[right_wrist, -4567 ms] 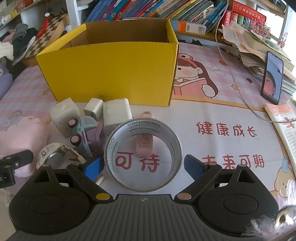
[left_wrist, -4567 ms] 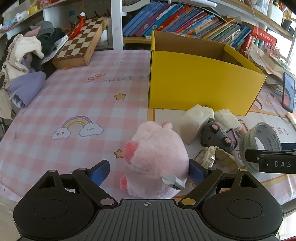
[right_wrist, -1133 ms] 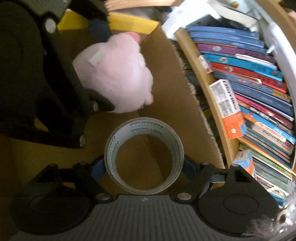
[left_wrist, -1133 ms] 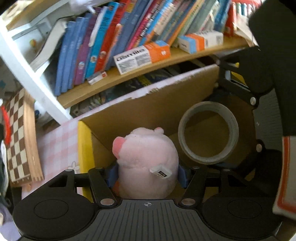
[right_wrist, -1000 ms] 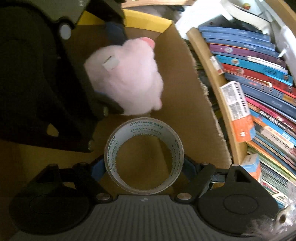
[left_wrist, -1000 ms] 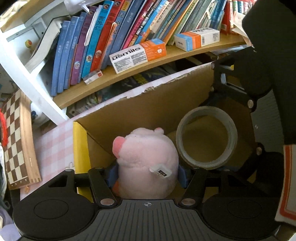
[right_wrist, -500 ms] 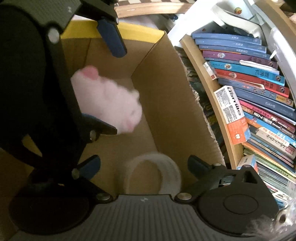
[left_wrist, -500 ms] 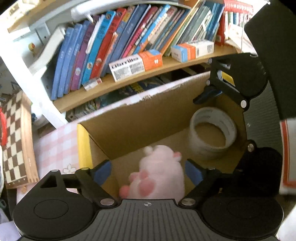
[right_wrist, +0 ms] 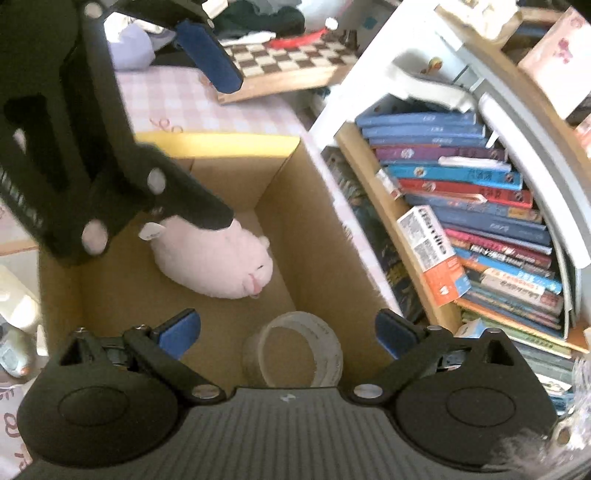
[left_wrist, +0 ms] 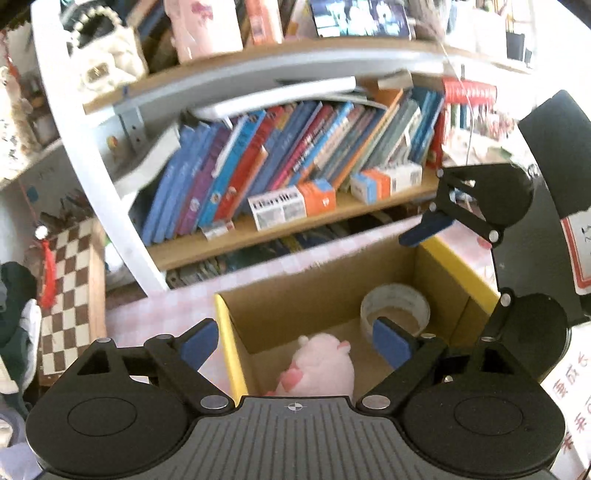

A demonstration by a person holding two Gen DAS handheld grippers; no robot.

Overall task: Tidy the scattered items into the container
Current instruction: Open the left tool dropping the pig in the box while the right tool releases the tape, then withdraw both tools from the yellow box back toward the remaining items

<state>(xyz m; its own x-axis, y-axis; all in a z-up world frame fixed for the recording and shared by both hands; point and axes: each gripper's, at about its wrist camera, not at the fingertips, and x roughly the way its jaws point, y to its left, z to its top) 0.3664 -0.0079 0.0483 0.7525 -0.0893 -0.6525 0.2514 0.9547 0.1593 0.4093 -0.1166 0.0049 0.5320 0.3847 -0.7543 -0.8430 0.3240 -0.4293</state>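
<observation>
The left gripper [left_wrist: 295,341] hangs over the yellow box [left_wrist: 226,343] with fingers spread and nothing between them, its jaws having just been opening. The pink plush [right_wrist: 221,258], soft and round, lies on its side by the box's far wall. The tape roll [right_wrist: 293,350] stands near the right wall beneath the right gripper [right_wrist: 288,332], likewise spread and empty.

A pink checked tablecloth [right_wrist: 192,107] covers the table, and on it stands the yellow cardboard box [right_wrist: 229,144]. A folded wooden chessboard [right_wrist: 284,68] lies on the cloth beyond the box, beside a heap of clothes [right_wrist: 258,14]. A small white and grey toy [right_wrist: 13,347] lies just outside the box's near wall.
</observation>
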